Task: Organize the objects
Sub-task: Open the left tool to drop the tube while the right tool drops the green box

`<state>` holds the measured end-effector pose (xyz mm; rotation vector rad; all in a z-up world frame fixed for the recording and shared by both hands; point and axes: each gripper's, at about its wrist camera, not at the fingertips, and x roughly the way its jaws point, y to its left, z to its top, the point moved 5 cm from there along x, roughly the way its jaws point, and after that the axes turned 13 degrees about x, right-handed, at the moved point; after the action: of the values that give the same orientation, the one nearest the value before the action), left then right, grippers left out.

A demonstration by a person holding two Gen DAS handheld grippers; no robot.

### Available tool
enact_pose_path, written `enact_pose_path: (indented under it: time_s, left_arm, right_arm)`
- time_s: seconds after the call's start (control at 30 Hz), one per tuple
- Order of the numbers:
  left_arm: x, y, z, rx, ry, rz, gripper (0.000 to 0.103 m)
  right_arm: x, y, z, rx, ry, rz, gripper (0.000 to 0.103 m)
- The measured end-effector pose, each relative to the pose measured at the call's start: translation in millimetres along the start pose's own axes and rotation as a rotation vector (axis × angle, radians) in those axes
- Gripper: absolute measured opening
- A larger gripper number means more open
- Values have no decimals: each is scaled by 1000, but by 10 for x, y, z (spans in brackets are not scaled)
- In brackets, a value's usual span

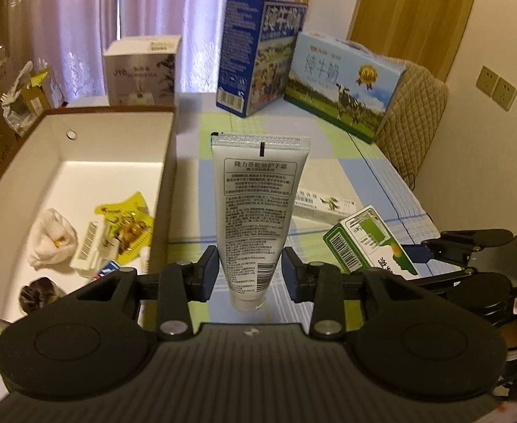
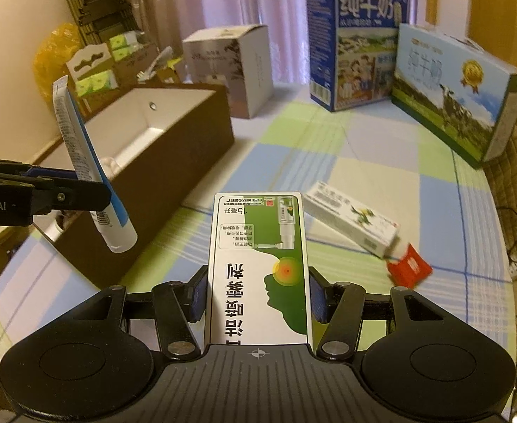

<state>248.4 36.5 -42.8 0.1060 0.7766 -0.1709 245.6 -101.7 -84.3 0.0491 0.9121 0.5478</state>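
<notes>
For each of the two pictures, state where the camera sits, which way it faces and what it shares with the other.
Left wrist: on the left gripper, facing down along its jaws at the held tube and open box.
Right wrist: on the right gripper, facing the held green carton and checked tablecloth.
Shared: tube, carton, open box; each shows the other gripper.

at the far end of the table i see two milk cartons (image 2: 359, 46) (image 2: 459, 91) and a white box (image 2: 230, 67). pink curtains (image 1: 82, 17) hang behind, wall sockets (image 1: 496, 86) sit to the right, a folded ladder (image 2: 96, 3) leans far left.
</notes>
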Motion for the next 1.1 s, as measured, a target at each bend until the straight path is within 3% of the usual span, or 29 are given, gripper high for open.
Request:
enact_pose_path:
  time_s: [0.7,1.1]
  left_arm:
    - [-514,1060,-28,-73,-34,170,33]
    - [-353,1766,-66,-102,12,215,33]
  right_arm:
    - [409,1351,515,-54,-17,234,52]
    - [986,1828,818,-21,15,252,52]
